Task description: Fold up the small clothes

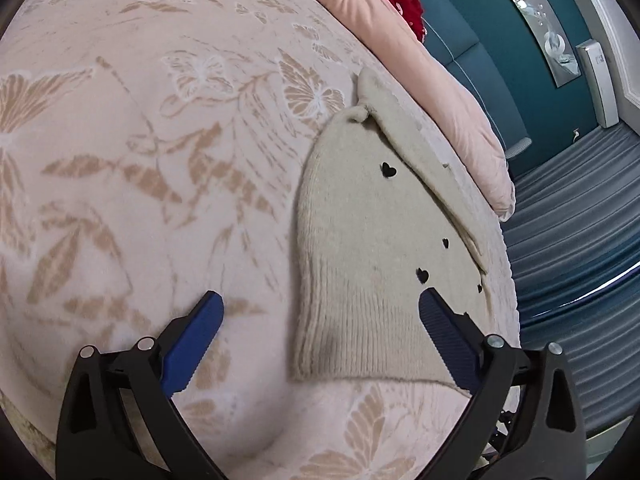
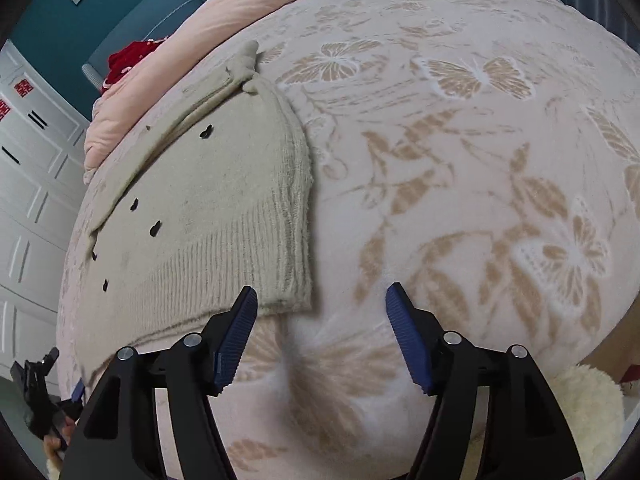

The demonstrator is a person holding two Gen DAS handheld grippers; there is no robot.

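Note:
A small beige knit sweater (image 1: 360, 248) with black heart buttons lies folded flat on the pink butterfly-print blanket (image 1: 140, 160), a sleeve laid across its far side. In the right wrist view the sweater (image 2: 208, 224) lies at the left on the blanket (image 2: 460, 160). My left gripper (image 1: 320, 300) is open and empty, hovering over the sweater's ribbed hem, its right finger above the fabric. My right gripper (image 2: 322, 296) is open and empty, just off the hem's near right corner.
A pink folded quilt (image 1: 420, 60) lies along the bed's far edge with a red item (image 1: 404, 4) behind it. A teal wall and headboard (image 1: 500, 60) and blue striped floor (image 1: 580, 220) lie beyond. A fluffy cream thing (image 2: 588, 408) sits low right.

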